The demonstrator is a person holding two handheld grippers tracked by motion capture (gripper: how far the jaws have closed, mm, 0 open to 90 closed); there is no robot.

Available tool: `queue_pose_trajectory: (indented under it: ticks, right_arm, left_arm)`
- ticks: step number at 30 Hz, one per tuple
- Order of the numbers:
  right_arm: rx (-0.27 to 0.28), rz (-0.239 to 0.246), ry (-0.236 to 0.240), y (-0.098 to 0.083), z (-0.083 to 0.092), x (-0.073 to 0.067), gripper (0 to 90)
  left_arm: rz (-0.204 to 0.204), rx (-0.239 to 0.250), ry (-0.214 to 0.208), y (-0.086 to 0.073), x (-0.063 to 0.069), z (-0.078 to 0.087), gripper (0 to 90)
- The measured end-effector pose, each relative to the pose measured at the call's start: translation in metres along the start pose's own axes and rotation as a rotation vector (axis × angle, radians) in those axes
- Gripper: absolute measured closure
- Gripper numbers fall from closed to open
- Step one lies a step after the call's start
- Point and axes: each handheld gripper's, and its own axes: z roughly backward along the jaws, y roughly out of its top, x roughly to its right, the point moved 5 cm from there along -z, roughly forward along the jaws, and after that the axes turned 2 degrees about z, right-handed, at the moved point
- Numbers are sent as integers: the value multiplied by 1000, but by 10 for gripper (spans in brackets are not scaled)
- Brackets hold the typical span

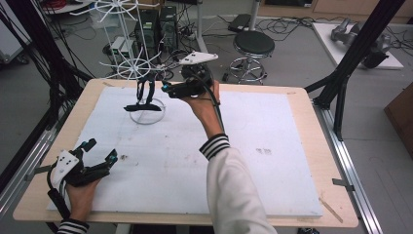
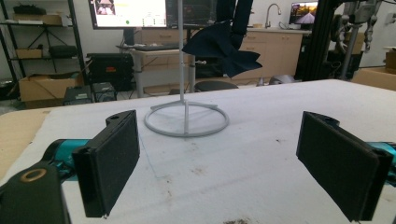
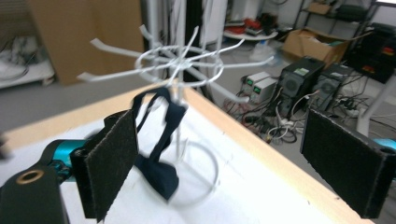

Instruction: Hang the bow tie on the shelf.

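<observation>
A white wire rack (image 1: 132, 63) with spoke-like hooks stands on a ring base (image 1: 146, 116) at the back left of the white board (image 1: 272, 161). A dark navy bow tie (image 1: 142, 100) hangs by its strap from a low hook. My right gripper (image 1: 168, 84) is held up just right of the rack, open and empty. In the right gripper view the bow tie (image 3: 161, 173) dangles under the hook ring (image 3: 180, 58), beyond the open right gripper (image 3: 224, 140). My left gripper (image 1: 102, 149) rests open at the board's front left; the left gripper view shows the left gripper (image 2: 219, 140) empty and the bow tie (image 2: 224, 49) far ahead.
The board lies on a wooden tabletop (image 1: 326, 161). Behind the table are a black stool (image 1: 253, 45), computer towers (image 1: 156, 24) and loose cables on the floor. Black frame posts (image 1: 350, 63) rise at the right, cable bundles (image 1: 34, 53) at the left.
</observation>
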Motion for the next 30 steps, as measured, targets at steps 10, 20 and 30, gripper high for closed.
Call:
queue_pose_trajectory:
  ticks: [10, 20, 30]
  right_arm:
    - [62, 59, -57, -38, 117, -2, 107]
    - [76, 66, -150, -120, 196, 13, 107]
    - [213, -1, -271, -203, 211, 15, 107]
  left_arm:
    - [-5, 1, -1, 0, 0, 1, 137]
    - [-6, -1, 0, 0, 0, 1, 137]
    - [-14, 13, 1, 0, 1, 2, 137]
